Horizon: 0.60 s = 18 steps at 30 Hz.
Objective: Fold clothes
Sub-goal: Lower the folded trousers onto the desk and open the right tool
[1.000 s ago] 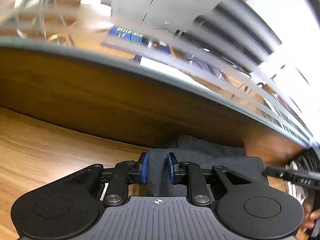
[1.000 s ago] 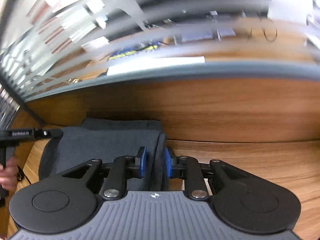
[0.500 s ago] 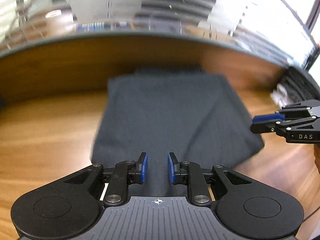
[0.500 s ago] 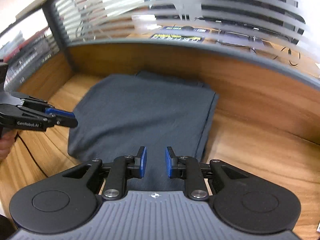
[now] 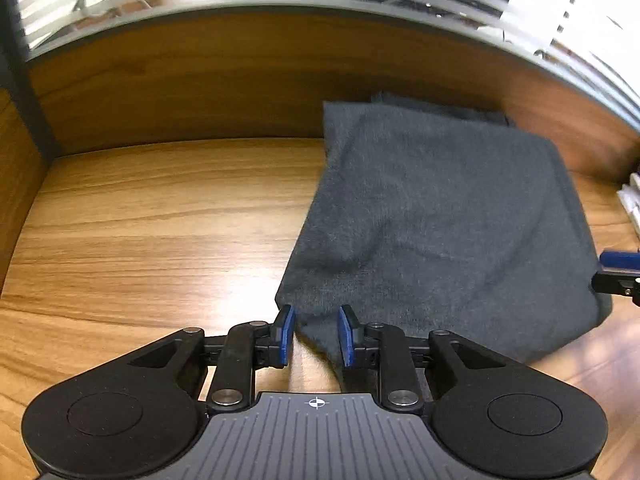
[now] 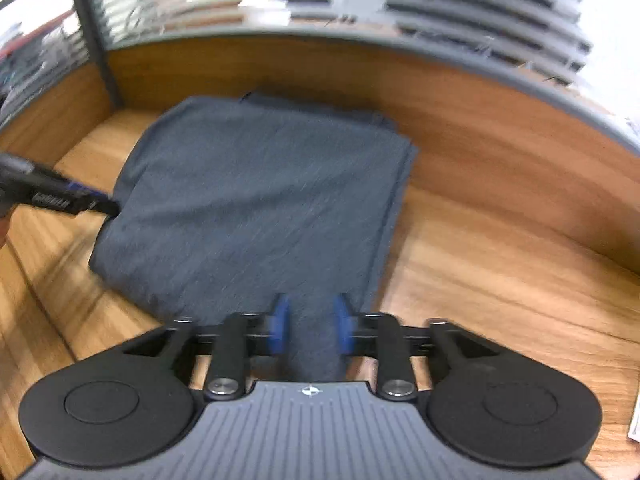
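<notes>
A dark grey folded garment [image 5: 440, 216] lies flat on the wooden desk [image 5: 160, 220], its far end against the desk's back panel. It also shows in the right wrist view [image 6: 260, 200]. My left gripper [image 5: 316, 334] is open over the garment's near left corner, with cloth lying between the blue pads. My right gripper [image 6: 310, 324] is open over the garment's near right edge, cloth between its pads too. The right gripper's tip shows at the right edge of the left view [image 5: 620, 276]. The left gripper shows at the left of the right view [image 6: 60, 196].
A wooden back panel [image 5: 240, 80] with a grey rail and frosted striped glass above runs behind the desk. A side panel [image 6: 52, 120] closes the left end. White items [image 5: 632, 200] lie at the far right. Bare desk [image 6: 500, 280] lies on both sides of the garment.
Both grippers have pulled back and up from the far end near the back panel to the garment's near edge. The garment now lies flat and spread out. Both views are motion blurred.
</notes>
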Each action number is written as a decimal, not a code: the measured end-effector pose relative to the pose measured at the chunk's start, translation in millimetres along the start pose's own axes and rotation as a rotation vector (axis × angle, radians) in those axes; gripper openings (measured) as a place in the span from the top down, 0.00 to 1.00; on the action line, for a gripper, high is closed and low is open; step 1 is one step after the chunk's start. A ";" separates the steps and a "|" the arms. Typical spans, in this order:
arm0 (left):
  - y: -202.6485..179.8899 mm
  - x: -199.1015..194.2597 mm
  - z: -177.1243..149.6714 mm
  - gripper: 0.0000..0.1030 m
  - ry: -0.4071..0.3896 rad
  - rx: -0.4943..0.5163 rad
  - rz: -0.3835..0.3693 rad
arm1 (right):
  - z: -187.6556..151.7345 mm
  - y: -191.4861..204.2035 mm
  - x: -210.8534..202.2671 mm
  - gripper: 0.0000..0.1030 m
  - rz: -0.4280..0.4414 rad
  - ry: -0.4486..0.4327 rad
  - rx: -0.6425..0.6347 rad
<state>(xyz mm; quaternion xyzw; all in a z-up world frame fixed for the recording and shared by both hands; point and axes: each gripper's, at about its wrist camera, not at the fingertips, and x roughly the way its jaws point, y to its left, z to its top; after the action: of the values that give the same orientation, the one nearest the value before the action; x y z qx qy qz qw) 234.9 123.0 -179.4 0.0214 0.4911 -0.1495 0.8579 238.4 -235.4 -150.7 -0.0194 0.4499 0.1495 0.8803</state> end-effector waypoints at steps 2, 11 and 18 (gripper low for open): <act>-0.3 -4.0 -3.8 0.70 0.007 -0.023 -0.035 | -0.5 -6.0 -3.3 0.30 -0.015 -0.011 0.047; -27.1 -3.3 -28.0 0.44 0.067 -0.074 -0.160 | -21.9 -22.3 17.6 0.49 0.090 0.054 0.293; -26.9 -10.9 -34.6 0.75 0.088 -0.093 -0.167 | -35.9 -24.7 11.8 0.70 0.129 0.058 0.377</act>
<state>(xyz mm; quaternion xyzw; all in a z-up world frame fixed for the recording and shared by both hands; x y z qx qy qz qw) 193.4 106.3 -185.0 -0.0527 0.5346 -0.1964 0.8203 223.6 -262.1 -184.0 0.1704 0.4955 0.1179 0.8435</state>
